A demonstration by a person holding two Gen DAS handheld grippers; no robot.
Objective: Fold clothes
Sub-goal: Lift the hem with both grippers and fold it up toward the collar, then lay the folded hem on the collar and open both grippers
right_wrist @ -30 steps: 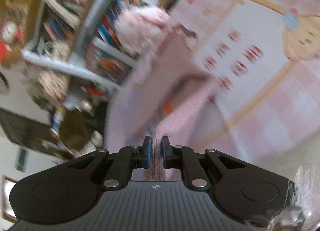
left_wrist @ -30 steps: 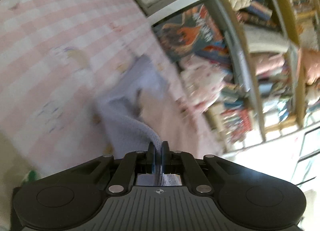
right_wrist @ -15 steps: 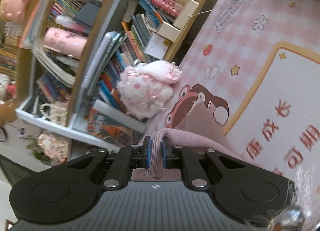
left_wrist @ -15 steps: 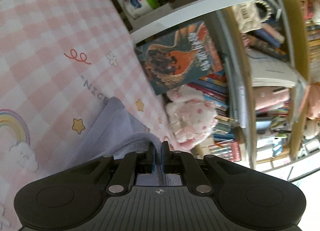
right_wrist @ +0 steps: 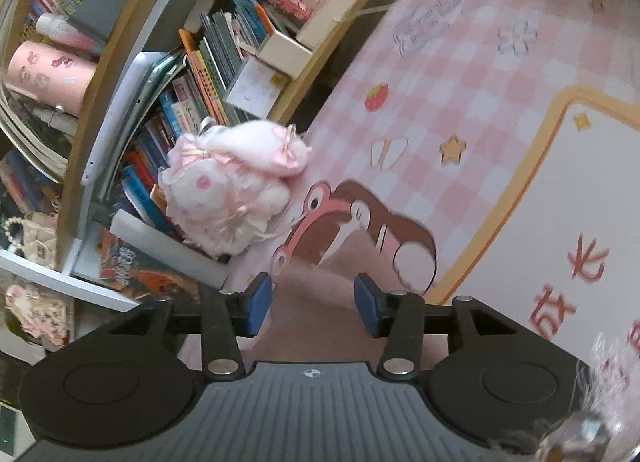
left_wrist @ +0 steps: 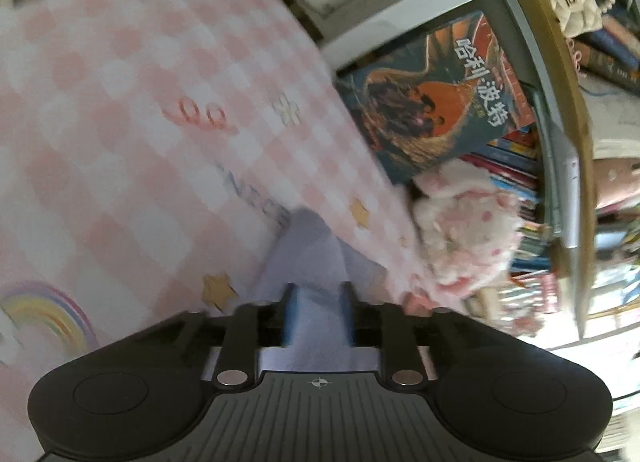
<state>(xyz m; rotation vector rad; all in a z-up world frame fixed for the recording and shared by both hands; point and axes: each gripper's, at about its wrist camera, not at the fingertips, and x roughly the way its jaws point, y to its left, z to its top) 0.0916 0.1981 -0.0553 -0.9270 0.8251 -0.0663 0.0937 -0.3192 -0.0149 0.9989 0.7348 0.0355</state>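
Left wrist view: the left gripper (left_wrist: 319,310) now stands with its 2 fingers apart, where 0.5 s ago they were pinched together on a fold of the lavender garment (left_wrist: 308,254). The cloth lies loose between the spread fingers at lower centre of the frame, resting on the pink checked tablecloth (left_wrist: 120,134), and its raised, gathered ridge from the earlier frame has dropped flat. This frame is motion-blurred, so the fabric's edges are soft.

Right wrist view: the right gripper (right_wrist: 316,298) has also let go; its blue fingertips (right_wrist: 258,298) are spread wide, while 0.5 s ago they clamped a pinkish knitted edge. The garment (right_wrist: 316,310) reads mauve-pink here and lies flat between the fingers, at lower centre.

The tablecloth carries a rainbow (left_wrist: 48,314) at lower left, stars and faint lettering; in the right view it shows a cartoon frog (right_wrist: 352,230), a strawberry (right_wrist: 376,97) and a white panel with red characters (right_wrist: 580,230) at right. A pink plush toy (right_wrist: 232,190) sits at the table's edge, touching a bookshelf (right_wrist: 132,74) crammed with books across the upper left. In the left view a large illustrated book (left_wrist: 436,94) stands face-out at upper right.
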